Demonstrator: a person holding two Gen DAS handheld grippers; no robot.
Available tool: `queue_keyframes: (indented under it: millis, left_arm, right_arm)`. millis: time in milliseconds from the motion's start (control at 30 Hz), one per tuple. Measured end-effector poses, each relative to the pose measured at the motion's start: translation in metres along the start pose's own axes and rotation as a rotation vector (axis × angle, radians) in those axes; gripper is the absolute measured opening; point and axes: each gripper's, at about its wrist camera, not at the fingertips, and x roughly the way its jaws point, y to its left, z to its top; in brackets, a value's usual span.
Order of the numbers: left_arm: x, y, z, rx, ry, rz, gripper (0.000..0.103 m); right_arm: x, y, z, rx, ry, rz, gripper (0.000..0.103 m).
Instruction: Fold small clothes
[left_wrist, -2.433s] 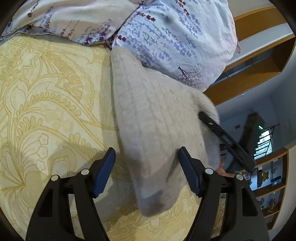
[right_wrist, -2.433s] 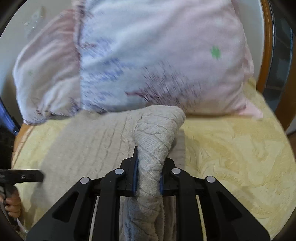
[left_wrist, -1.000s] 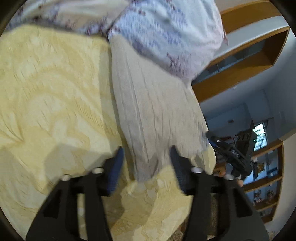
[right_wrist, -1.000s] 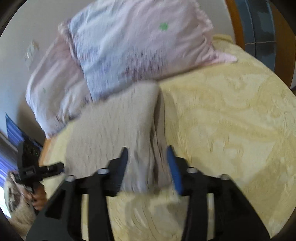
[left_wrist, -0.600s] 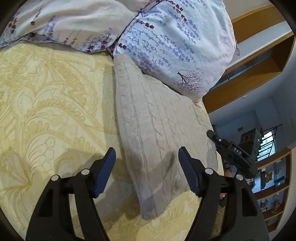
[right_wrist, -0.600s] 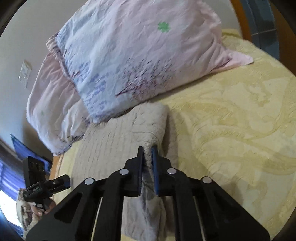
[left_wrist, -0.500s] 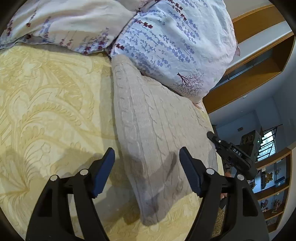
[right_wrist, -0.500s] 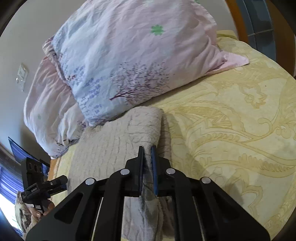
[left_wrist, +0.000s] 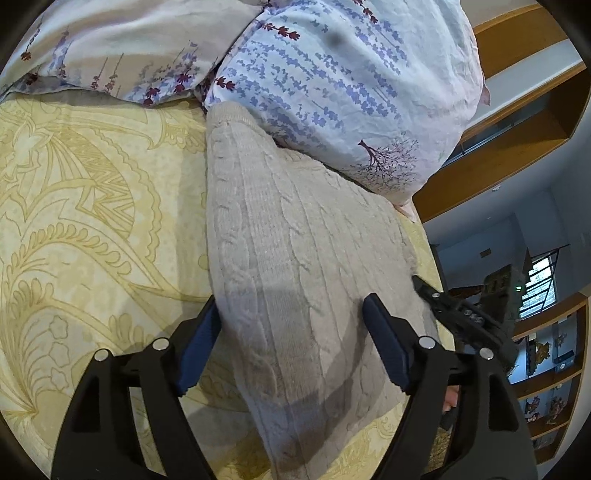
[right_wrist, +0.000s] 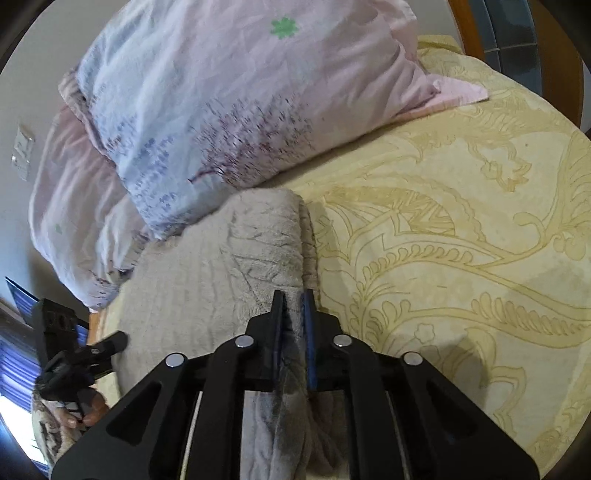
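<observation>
My right gripper (right_wrist: 293, 295) is clamped on the chunky cable-knit beige sweater (left_wrist: 295, 266), a long strip pointing at the floral pillow (left_wrist: 343, 85); left gripper (left_wrist: 291, 325) gapes wide

The bed carries a pale yellow bedspread with a darker gold scroll-and-leaf pattern (left_wrist: 85, 229). Two pillows lie at its head: a white pillow with blue and purple floral print (left_wrist: 351, 85) and, beside it, a second pillow in matching print (left_wrist: 110, 48). A wooden headboard frame (left_wrist: 491, 155) runs behind the pillows. Wooden wall shelves holding small objects (left_wrist: 546, 362) stand in the far room, near a barred, daylit window (left_wrist: 541, 291). The wall (right_wrist: 33, 74) is plain and light-coloured, with a switch plate (right_wrist: 21, 151).
</observation>
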Motion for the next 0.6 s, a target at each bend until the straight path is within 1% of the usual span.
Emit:
queue_keyframes:
  millis: [33, 67, 100, 167, 267, 433, 600]
  left_arm:
    - [0.000, 0.000, 0.000, 0.003, -0.001, 0.004, 0.080]
    - [-0.001, 0.000, 0.001, 0.009, -0.003, 0.010, 0.081]
    - [-0.001, -0.001, 0.002, 0.015, -0.004, 0.017, 0.081]
    - [0.000, -0.003, 0.004, 0.024, -0.005, 0.033, 0.083]
    - [0.004, -0.006, 0.007, 0.037, 0.007, 0.054, 0.084]
    - [0.013, -0.015, 0.010, 0.085, 0.003, 0.109, 0.086]
    - [0.024, -0.020, 0.016, 0.105, 0.006, 0.123, 0.089]
  right_arm:
    - [-0.004, 0.000, 0.001, 0.014, -0.002, 0.007, 0.038]
    - [-0.007, -0.001, 0.002, 0.026, -0.002, 0.012, 0.062]
    - [-0.009, -0.002, 0.003, 0.034, -0.005, 0.020, 0.070]
    - [-0.009, -0.004, 0.005, 0.047, 0.001, 0.035, 0.070]
    - [-0.001, -0.009, 0.007, 0.079, 0.046, 0.052, 0.070]
    - [0.013, -0.008, 0.008, 0.080, 0.095, 0.060, 0.070]
    - [0.024, -0.006, 0.010, 0.074, 0.137, 0.091, 0.070]
